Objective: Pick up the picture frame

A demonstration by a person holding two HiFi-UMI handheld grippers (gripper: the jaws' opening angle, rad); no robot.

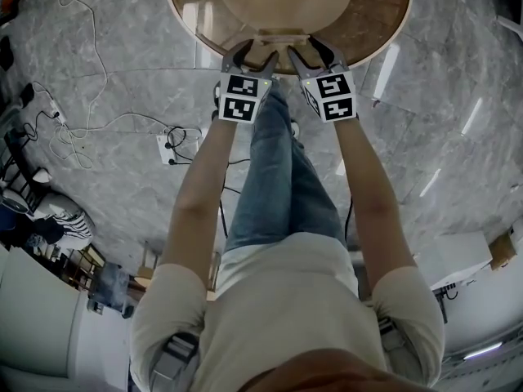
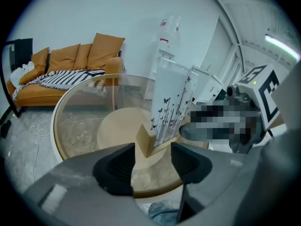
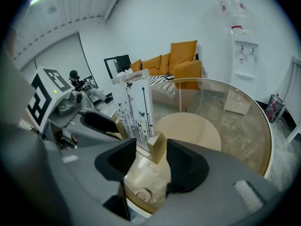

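Observation:
The picture frame [image 2: 169, 102] is a clear upright panel printed with black stems and butterflies. It stands on a round glass table [image 1: 384, 31] in a wooden foot at each end. From the head view only its thin top edge [image 1: 282, 35] shows. My left gripper [image 2: 153, 157] is open, with one wooden foot [image 2: 145, 138] just ahead of the gap between its pads. My right gripper [image 3: 151, 161] is open too; the other wooden foot [image 3: 157, 147] sits between its pads with a gap on each side. In the head view the left gripper [image 1: 252, 58] and right gripper [image 1: 313, 54] flank the frame's two ends.
The table has a wooden rim [image 3: 235, 112] and a pale round base beneath the glass. An orange sofa [image 2: 70, 62] and a water dispenser [image 2: 164, 41] stand beyond it. Cables [image 1: 82, 129] and a power strip [image 1: 167, 147] lie on the marble floor at left.

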